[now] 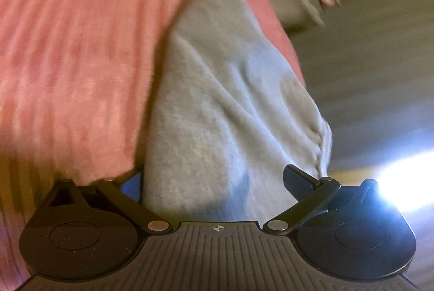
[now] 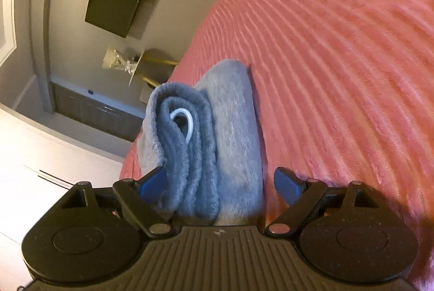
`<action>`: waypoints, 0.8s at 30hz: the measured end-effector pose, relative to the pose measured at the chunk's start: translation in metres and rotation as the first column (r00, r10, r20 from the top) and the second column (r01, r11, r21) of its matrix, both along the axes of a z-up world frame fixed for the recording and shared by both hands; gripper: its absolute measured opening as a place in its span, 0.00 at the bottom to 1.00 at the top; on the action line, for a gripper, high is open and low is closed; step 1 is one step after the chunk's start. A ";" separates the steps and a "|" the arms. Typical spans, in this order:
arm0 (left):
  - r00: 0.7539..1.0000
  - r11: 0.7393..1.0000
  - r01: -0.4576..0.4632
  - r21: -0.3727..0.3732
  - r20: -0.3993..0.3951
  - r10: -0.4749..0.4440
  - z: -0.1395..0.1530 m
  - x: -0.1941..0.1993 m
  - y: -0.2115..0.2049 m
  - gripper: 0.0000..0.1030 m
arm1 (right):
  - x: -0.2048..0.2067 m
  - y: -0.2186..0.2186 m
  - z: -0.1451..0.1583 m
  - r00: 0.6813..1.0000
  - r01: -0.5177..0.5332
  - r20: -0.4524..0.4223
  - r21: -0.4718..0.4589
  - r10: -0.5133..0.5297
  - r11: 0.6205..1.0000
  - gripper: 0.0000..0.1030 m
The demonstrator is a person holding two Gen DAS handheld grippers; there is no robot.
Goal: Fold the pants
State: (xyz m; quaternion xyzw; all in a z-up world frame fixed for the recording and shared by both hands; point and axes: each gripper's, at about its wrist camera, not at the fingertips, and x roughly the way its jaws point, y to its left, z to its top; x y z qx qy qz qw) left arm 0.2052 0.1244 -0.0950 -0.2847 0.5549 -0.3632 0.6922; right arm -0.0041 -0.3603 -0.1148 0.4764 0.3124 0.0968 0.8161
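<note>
**Obscured and Indeterminate Areas**

Left wrist view is motion-blurred: floor objects (image 1: 295, 3) are unidentifiable. Glare (image 1: 407, 182) washes out the lower right. The pants (image 1: 230, 106) hide the left gripper (image 1: 217, 180) finger pads; grip contact is indeterminate.

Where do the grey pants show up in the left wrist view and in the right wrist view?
Left wrist: grey pants fill the centre, running up from between the open fingers.
Right wrist: the pants sit at lower centre, folded, ribbed waistband and white drawstring facing the camera.
Shared landmark: the pink ribbed bedspread beneath them.
</note>
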 end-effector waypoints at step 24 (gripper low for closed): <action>0.988 0.980 0.150 -0.135 -0.015 -0.153 -0.024 0.041 -0.021 1.00 | 0.051 -0.029 -0.031 0.975 -0.196 0.168 0.353 0.144 0.915 0.84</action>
